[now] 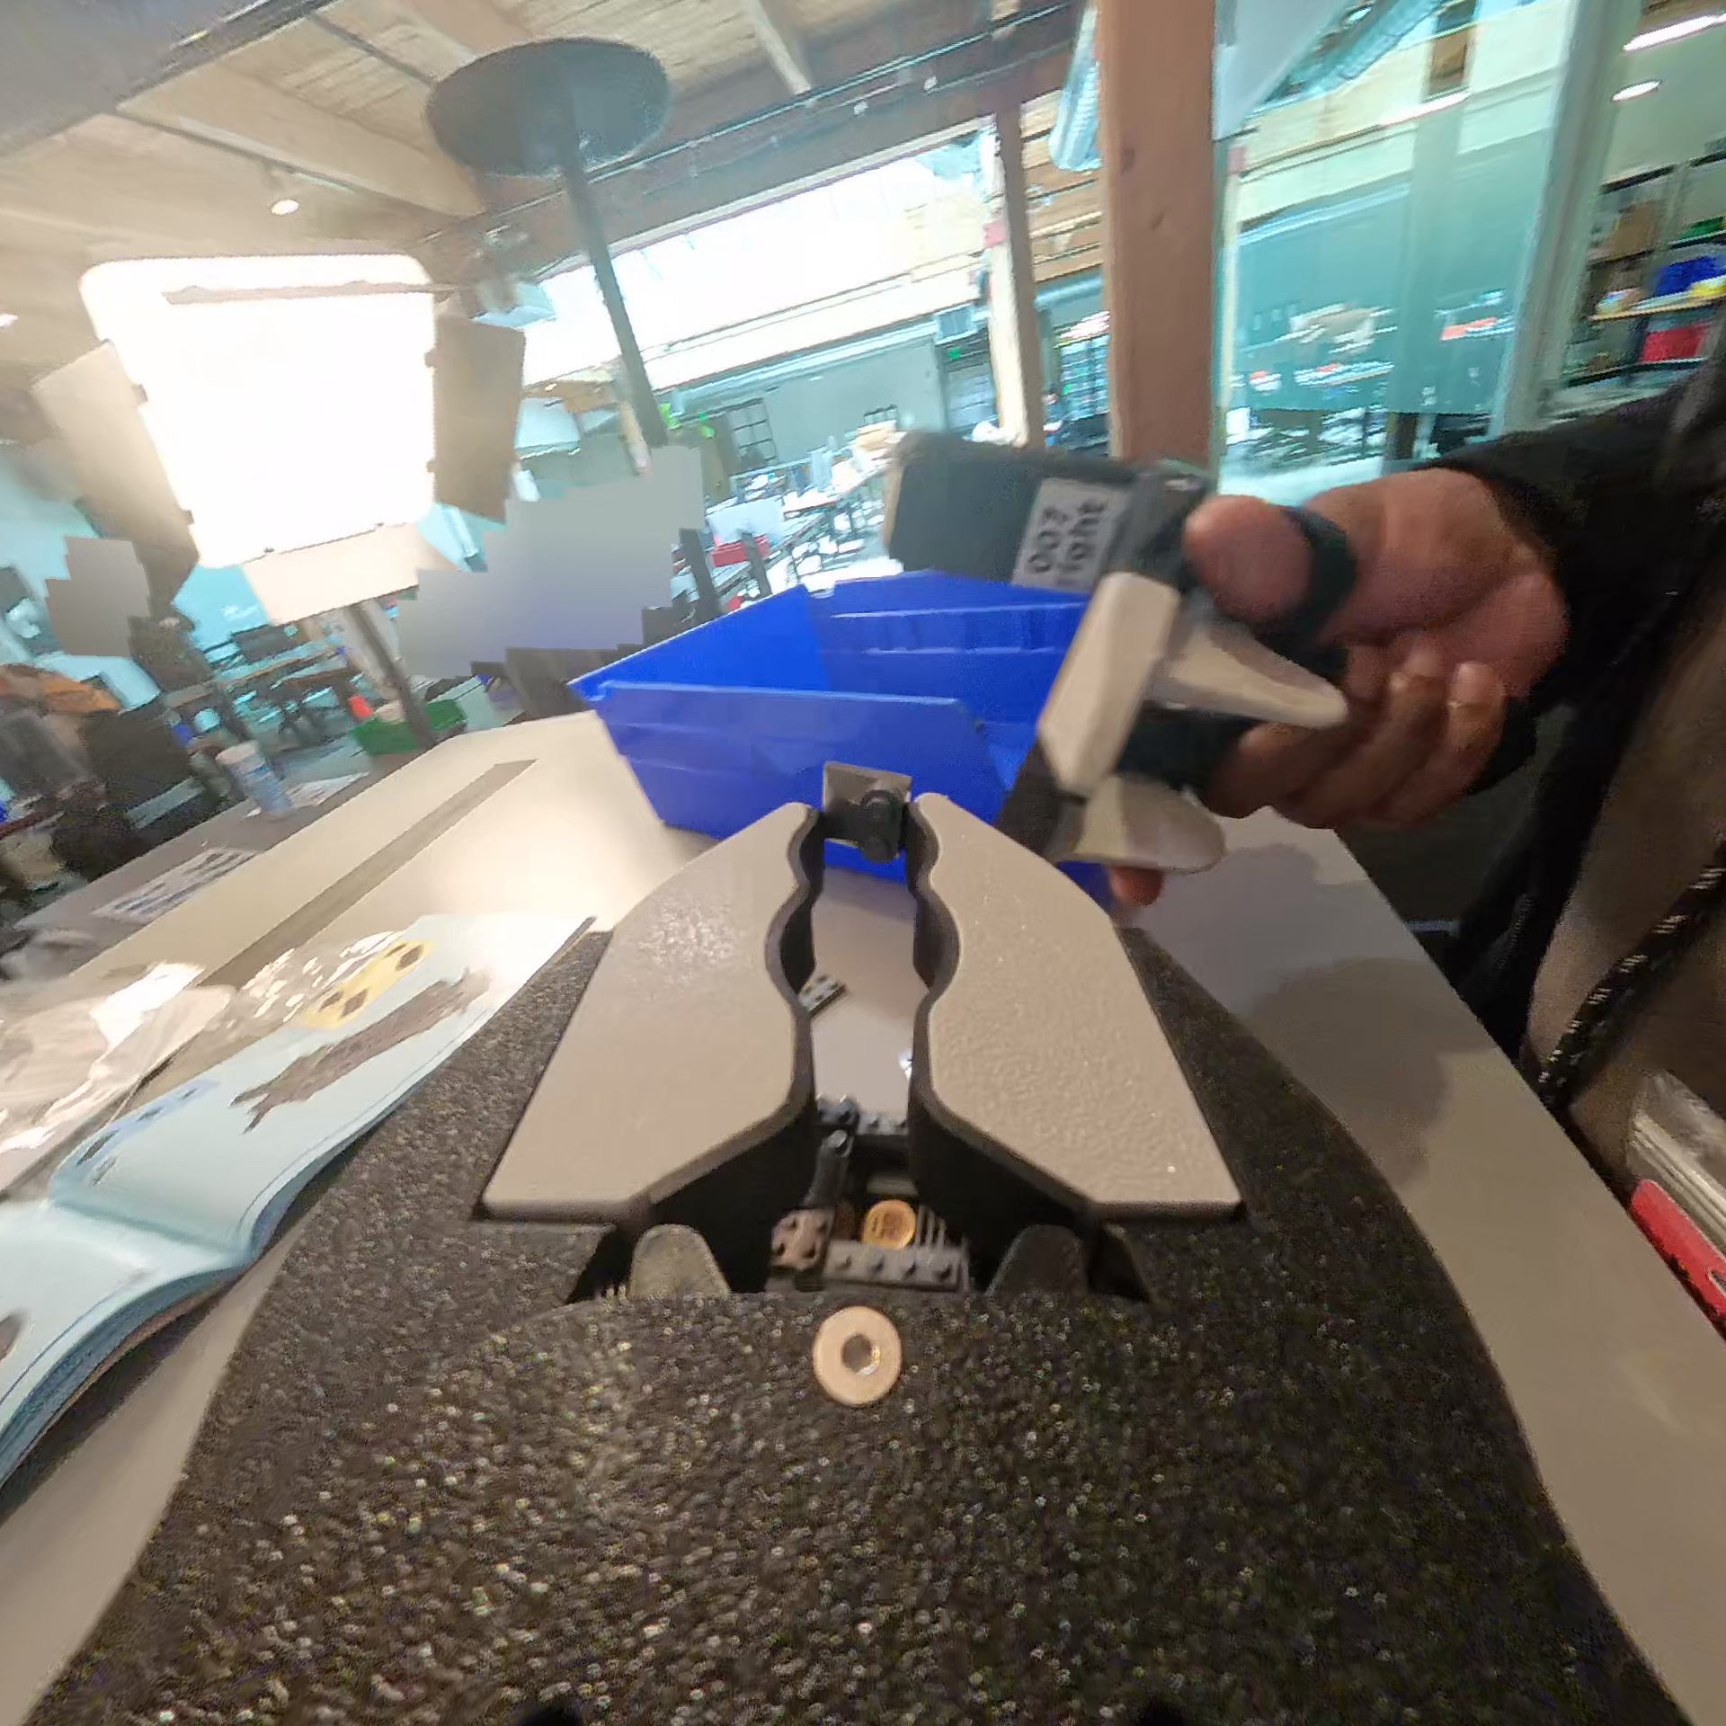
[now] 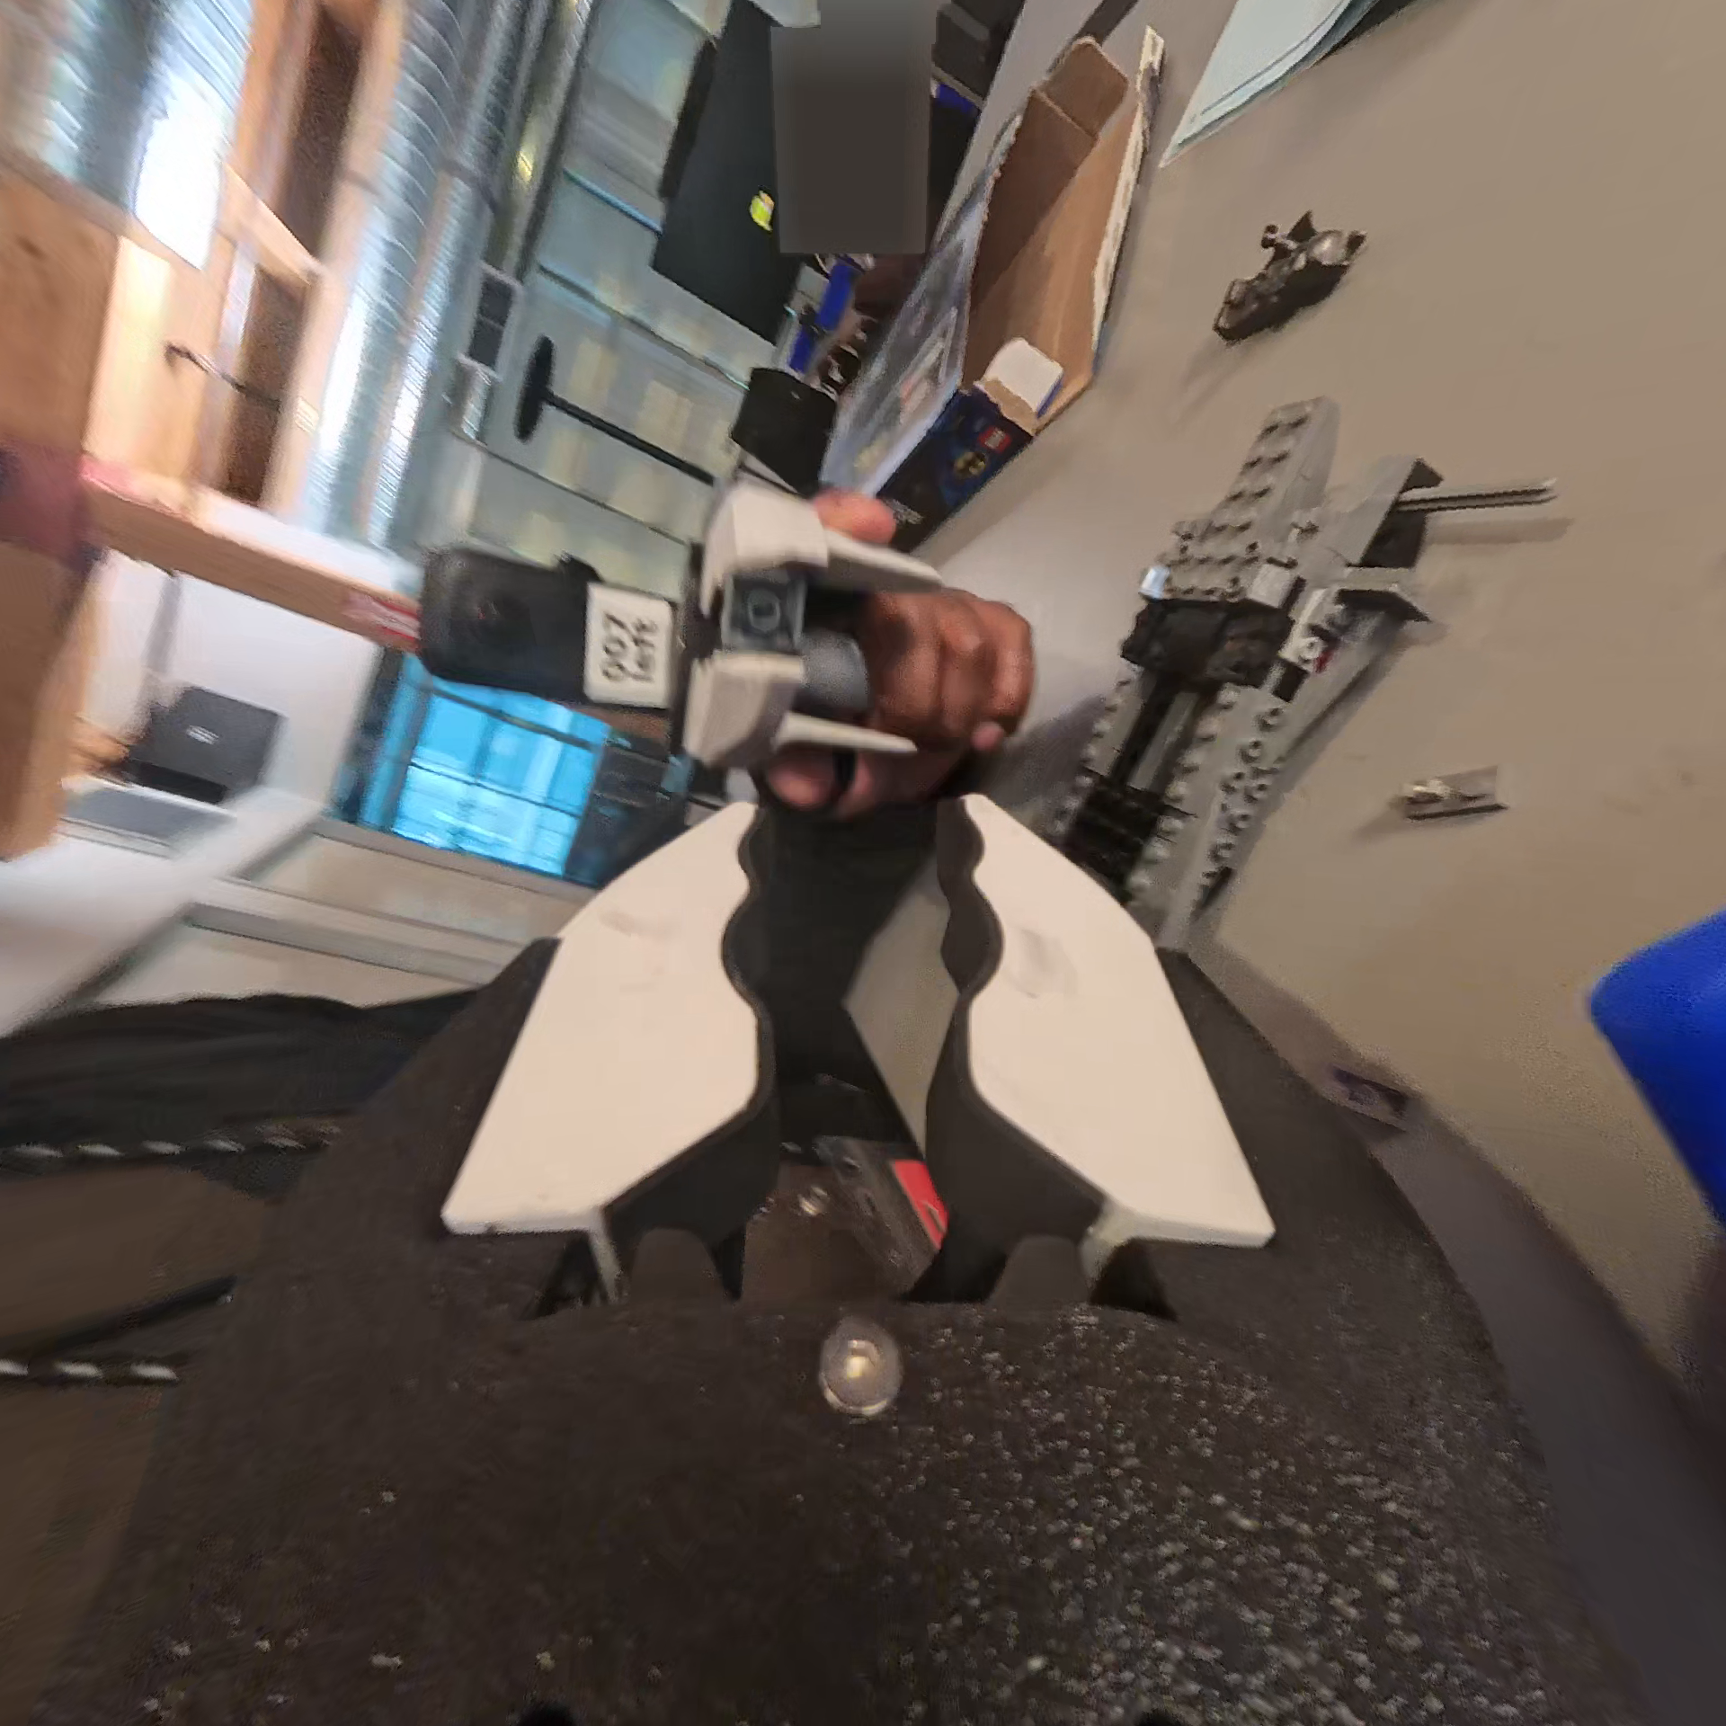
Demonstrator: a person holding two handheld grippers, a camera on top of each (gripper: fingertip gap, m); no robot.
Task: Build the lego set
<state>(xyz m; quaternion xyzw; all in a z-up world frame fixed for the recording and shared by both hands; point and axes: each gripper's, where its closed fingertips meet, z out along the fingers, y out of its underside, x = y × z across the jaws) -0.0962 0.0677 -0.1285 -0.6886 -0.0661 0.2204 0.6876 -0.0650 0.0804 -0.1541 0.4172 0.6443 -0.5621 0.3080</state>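
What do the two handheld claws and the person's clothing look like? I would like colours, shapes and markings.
Each claw, left and right, has two light grey fingers with wavy black inner pads, mounted on a rough, speckled black body with a silver rivet. A black camera block with a white label sits on the right one. The person wears a dark sleeve and a black finger strap.

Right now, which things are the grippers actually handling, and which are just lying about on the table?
In hand:
left gripper, shut on the small grey-and-black brick piece
right gripper, open, nothing between its fingers

Lying about:
blue plastic bin
open instruction booklet
large grey brick model
small dark brick model
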